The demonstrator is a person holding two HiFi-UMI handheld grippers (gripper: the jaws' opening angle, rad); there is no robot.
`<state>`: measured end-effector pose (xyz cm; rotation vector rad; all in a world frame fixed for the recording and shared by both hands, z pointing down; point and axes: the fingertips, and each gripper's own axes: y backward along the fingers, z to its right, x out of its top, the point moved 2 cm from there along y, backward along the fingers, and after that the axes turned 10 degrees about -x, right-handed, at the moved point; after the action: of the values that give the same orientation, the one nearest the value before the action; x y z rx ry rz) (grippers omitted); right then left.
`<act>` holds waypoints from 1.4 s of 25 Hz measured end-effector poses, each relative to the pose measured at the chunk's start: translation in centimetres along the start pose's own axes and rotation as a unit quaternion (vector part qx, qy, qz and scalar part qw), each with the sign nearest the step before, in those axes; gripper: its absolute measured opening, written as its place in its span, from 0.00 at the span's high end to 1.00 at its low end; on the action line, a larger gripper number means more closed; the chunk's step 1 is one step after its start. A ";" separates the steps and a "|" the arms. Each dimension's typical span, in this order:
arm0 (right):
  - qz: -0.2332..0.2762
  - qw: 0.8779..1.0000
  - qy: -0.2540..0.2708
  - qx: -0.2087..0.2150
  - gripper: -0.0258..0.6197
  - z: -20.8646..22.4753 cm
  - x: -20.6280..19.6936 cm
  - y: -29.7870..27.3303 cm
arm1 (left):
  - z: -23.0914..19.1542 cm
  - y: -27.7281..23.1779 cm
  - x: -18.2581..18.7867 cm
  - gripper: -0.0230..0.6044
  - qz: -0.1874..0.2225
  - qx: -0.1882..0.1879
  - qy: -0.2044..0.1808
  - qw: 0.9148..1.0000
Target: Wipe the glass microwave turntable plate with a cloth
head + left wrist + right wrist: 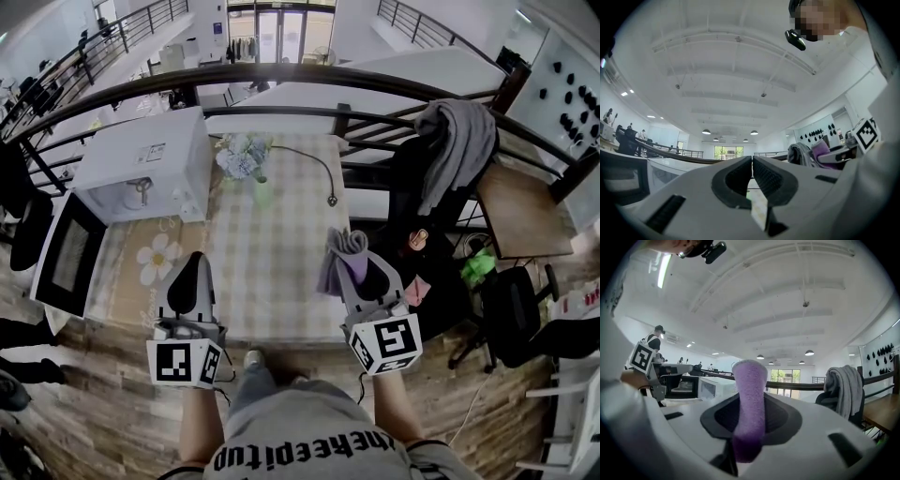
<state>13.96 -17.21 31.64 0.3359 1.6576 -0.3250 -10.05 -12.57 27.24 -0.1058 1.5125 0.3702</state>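
Observation:
My right gripper (pixel 361 265) is shut on a purple cloth (pixel 345 255), which hangs over the table's right front part. In the right gripper view the cloth (pixel 750 408) stands up between the jaws of that gripper (pixel 751 416). My left gripper (pixel 192 274) is held above the table's front left; in the left gripper view its jaws (pixel 752 174) meet with nothing between them. The white microwave (pixel 145 164) sits at the table's left with its door (pixel 67 253) swung open. The glass turntable plate is not visible in any view.
The checked table (pixel 281 244) carries a vase of pale flowers (pixel 246 157) and a cable (pixel 319 169). A dark railing (pixel 309 80) runs behind it. To the right are a chair draped with grey cloth (pixel 459 141), a wooden desk (pixel 520 211) and an office chair (pixel 511 309).

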 end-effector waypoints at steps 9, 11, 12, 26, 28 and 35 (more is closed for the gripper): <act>0.035 0.999 0.009 -0.006 0.79 0.5 2.3 1.3 | 0.4 0.3 0.3 0.95 0.002 0.004 -0.001 1.000; 0.041 0.999 0.008 -0.004 0.79 0.5 2.7 1.5 | 0.6 0.4 0.3 0.95 0.002 0.004 -0.001 1.000; 0.044 0.999 0.007 -0.003 0.79 0.5 2.9 1.6 | 0.6 0.4 0.3 0.95 0.002 0.004 -0.001 1.000; 0.063 0.998 0.002 -0.009 0.79 0.4 3.9 2.1 | 0.7 0.9 0.5 0.95 0.004 0.006 0.002 1.000; 0.063 0.998 0.002 -0.008 0.79 0.2 3.8 2.1 | 0.6 0.9 0.5 0.95 0.004 0.007 0.003 1.000; 0.062 0.998 0.001 -0.009 0.79 -0.2 4.0 2.0 | 0.1 1.2 0.4 0.95 0.000 0.011 0.006 1.000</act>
<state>14.21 -15.16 27.64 0.4240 1.6330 -0.2154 -10.30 -11.36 27.08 -0.0906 1.5282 0.3529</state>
